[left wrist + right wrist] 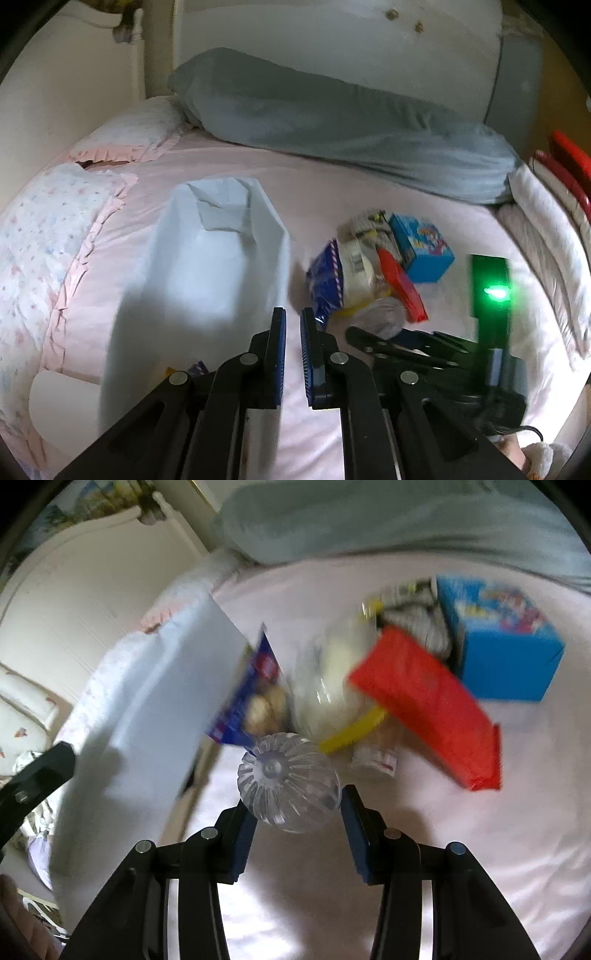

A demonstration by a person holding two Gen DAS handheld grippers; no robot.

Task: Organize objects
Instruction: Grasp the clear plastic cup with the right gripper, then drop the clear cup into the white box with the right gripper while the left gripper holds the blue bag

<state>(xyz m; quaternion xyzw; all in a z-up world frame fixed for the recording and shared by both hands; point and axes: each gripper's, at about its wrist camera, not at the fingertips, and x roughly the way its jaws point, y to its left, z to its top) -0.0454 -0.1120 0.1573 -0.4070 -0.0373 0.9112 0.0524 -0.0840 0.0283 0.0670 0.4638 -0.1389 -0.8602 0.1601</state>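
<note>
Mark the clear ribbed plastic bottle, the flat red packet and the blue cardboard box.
Clear ribbed plastic bottle [288,781]: right wrist view, on its ribbed base.
Flat red packet [424,705]: right wrist view, on its broad face.
Blue cardboard box [506,664]: right wrist view, on its plain side.
</note>
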